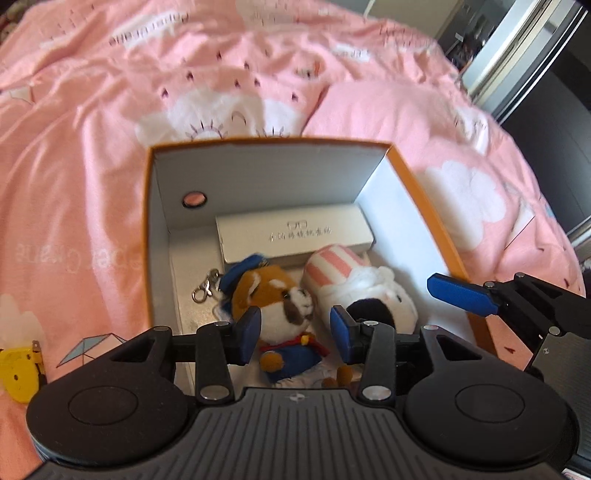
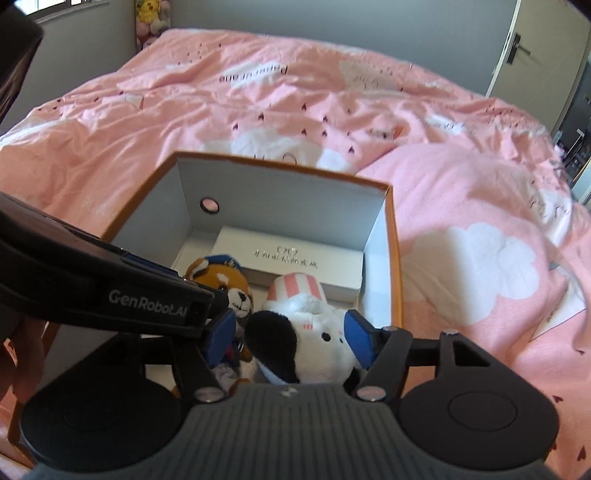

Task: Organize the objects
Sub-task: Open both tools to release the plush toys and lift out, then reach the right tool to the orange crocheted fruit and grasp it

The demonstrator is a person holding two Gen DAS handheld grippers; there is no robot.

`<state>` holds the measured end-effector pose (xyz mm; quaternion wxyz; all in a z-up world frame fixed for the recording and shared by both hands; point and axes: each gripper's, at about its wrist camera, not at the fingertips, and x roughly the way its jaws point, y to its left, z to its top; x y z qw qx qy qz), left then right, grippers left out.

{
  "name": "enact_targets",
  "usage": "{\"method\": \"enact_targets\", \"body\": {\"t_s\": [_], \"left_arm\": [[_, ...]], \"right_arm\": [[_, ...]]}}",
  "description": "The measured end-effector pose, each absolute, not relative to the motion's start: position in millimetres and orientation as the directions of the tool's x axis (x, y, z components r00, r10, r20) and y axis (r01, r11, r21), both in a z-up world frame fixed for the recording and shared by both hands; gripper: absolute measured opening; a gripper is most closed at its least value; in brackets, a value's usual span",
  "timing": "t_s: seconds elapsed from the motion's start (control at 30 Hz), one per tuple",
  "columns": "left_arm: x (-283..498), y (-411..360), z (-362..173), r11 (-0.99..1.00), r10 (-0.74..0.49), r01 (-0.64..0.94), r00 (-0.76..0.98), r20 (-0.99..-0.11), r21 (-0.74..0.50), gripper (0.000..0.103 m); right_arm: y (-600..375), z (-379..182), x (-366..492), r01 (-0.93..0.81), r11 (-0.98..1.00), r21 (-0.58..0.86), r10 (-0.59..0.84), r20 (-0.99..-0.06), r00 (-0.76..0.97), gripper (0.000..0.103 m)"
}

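Over the box, left gripper apart; right gripper apart around plush dog.

Two plush toys in orange box

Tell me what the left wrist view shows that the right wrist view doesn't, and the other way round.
Left wrist only: a metal keyring clasp beside the fox plush, and a yellow object on the bedspread left of the box.

Right wrist only: a door with a handle and plush toys by the far wall.

Both: the orange box on the pink bedspread, holding the white case, the fox plush and the white plush with a striped hat. The left gripper and right gripper look open over the plushes.
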<state>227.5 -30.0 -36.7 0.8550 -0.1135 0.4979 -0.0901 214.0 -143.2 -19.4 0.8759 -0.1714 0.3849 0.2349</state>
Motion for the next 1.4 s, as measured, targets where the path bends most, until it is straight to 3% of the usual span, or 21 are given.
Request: {"method": "enact_targets", "body": {"t_s": [0.23,0.47,0.8,1.0,1.1,1.4], "left_arm": [[195.5,-16.9,0.9,0.957,-0.270,0.089,0.624,-0.734,-0.276,0.050],[156.7,20.1,12.1,0.971,-0.227,0.091,0.650,-0.725,-0.222,0.051],[102.4,85.5,-0.1,0.991,-0.095,-0.022,0.593,-0.799,-0.133,0.052],[80.8,98.4,-21.3,0.998,-0.061,0.038,0.485,-0.872,-0.048,0.052],[69.0,97.4,-31.6,0.996,-0.048,0.093,0.437,-0.898,-0.008,0.050],[62.2,102.4,-56.1,0.995,-0.065,0.101,0.379,-0.923,-0.028,0.050]], "right_arm": [[-137.2,4.8,174.1,-0.511,0.844,-0.163,0.313,-0.624,0.716,0.069],[-111.3,11.7,139.7,-0.588,0.784,-0.198,0.417,-0.533,0.736,0.072],[-54.3,0.3,101.2,-0.805,0.562,-0.193,0.558,-0.630,0.540,0.070],[-29.4,-22.4,78.3,-0.890,0.429,-0.152,0.558,-0.731,0.394,0.042],[-21.3,-33.0,70.1,-0.919,0.386,-0.087,0.553,-0.775,0.305,0.037],[0.1,-66.9,62.9,-0.933,0.351,-0.078,0.415,-0.880,0.230,0.039]]}}
